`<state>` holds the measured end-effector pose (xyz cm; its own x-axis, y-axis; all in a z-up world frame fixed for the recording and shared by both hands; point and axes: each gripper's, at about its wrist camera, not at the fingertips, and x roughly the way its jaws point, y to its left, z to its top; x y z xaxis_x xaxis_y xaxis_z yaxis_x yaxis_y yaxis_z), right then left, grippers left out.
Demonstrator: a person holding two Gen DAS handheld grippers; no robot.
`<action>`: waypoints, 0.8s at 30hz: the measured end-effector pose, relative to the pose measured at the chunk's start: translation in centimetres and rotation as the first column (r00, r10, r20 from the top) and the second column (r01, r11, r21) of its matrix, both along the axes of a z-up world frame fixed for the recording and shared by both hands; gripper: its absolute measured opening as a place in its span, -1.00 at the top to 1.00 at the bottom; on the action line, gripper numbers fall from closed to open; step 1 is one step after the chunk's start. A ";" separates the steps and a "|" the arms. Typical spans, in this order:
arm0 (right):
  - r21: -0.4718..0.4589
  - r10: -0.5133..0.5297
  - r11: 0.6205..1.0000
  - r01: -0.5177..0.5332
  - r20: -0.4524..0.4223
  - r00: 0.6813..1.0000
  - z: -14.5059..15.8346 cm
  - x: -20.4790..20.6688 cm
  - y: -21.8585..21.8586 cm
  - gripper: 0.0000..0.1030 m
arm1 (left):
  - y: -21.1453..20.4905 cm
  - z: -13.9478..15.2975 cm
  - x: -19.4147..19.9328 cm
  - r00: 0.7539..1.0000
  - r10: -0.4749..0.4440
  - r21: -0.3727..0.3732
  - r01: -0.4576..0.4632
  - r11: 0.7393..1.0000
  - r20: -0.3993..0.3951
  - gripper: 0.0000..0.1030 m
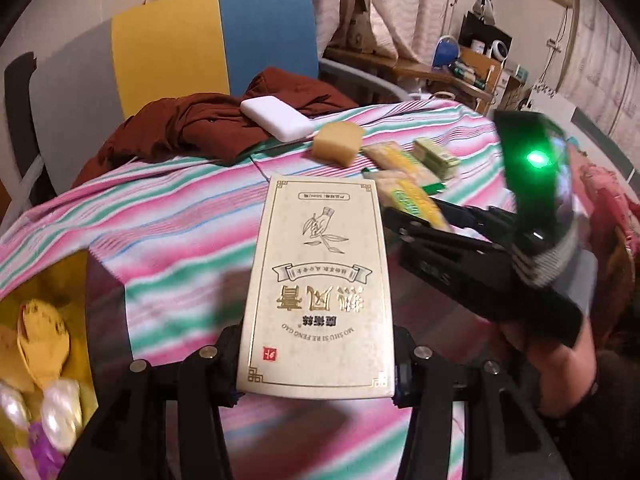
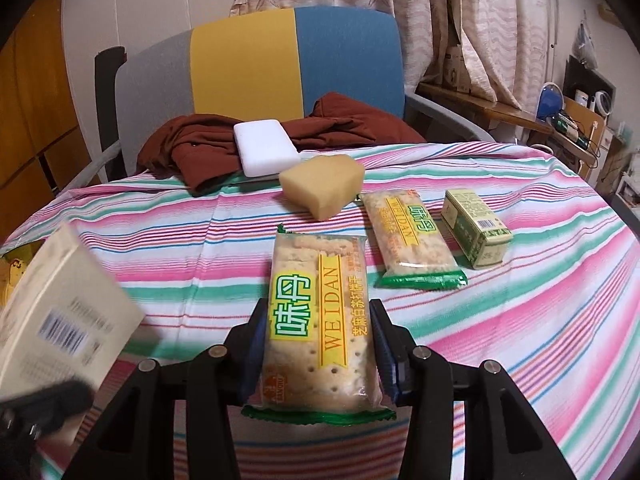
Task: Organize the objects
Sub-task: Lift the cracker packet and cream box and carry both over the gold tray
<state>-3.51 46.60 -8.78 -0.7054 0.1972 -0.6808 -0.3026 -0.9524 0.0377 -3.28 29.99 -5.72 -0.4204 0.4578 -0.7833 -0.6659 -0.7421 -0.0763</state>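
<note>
Left hand-held gripper point(image 1: 318, 364) pinching cream box point(image 1: 320, 280), lifted over table point(image 1: 168, 216). Right hand-held gripper point(image 2: 318, 344) pinching cracker pack point(image 2: 316, 328); second pack point(image 2: 412, 236), green box point(image 2: 478, 226) on table.

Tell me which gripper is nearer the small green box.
Right. The right gripper, holding a cracker pack, sits just short of the small green box; the left gripper is farther left.
</note>
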 end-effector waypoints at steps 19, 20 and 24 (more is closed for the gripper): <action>-0.029 0.039 0.999 -0.040 -0.039 0.998 1.2 5.2 -4.3 0.07 | -10.9 4.2 3.8 0.992 0.116 0.158 -0.108 0.981 -0.044 0.00; -0.037 0.043 0.998 -0.045 -0.042 0.998 1.3 5.4 -4.7 0.07 | -11.6 4.2 3.8 0.991 0.129 0.161 -0.120 0.980 -0.045 0.00; -0.084 0.074 0.994 -0.077 -0.042 0.996 1.4 5.8 -6.7 0.07 | -14.6 4.3 3.6 0.982 0.182 0.167 -0.172 0.971 -0.052 0.00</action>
<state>2.27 39.94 -7.41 -0.7423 0.0850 -0.6646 -0.2267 -0.9653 0.1298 0.28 15.38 -1.39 -0.5547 0.4891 -0.6731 -0.5327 -0.8302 -0.1643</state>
